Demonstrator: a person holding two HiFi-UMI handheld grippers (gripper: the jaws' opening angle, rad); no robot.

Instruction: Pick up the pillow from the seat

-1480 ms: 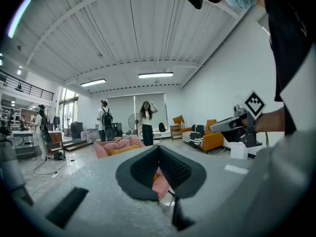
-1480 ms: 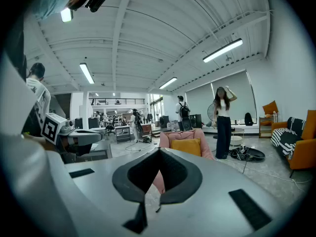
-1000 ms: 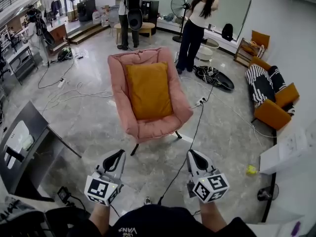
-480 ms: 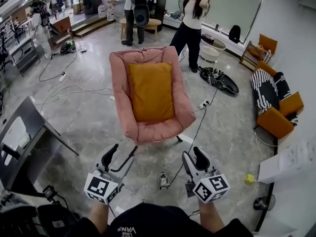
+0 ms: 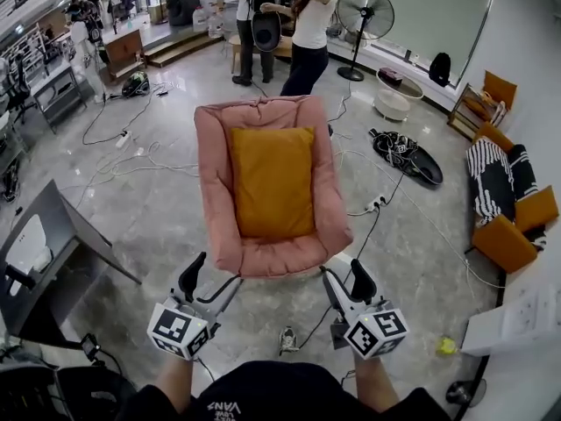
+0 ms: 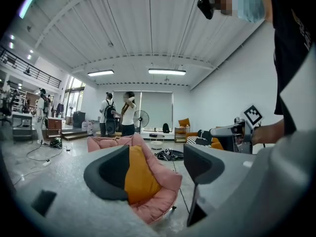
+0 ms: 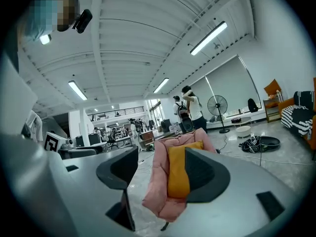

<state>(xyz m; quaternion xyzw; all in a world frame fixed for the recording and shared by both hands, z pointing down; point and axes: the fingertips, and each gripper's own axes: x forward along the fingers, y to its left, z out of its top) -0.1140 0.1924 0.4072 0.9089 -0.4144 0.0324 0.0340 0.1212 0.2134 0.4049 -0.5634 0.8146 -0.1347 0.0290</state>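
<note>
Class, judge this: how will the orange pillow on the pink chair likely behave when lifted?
The pillow looks plump and soft, so it probably sags rather than staying flat. Being stuffed fabric, it is likely light for its size. It merely leans on the chair back, so it should come free easily.

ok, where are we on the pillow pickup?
Done: only the line-up. Both grippers face the pink chair from short of it. In hand: the left gripper and right gripper are opening their jaws, with nothing between them. Left: everything that counts. The orange pillow lies in the chair untouched; close in, grip it, lift it off.
</note>
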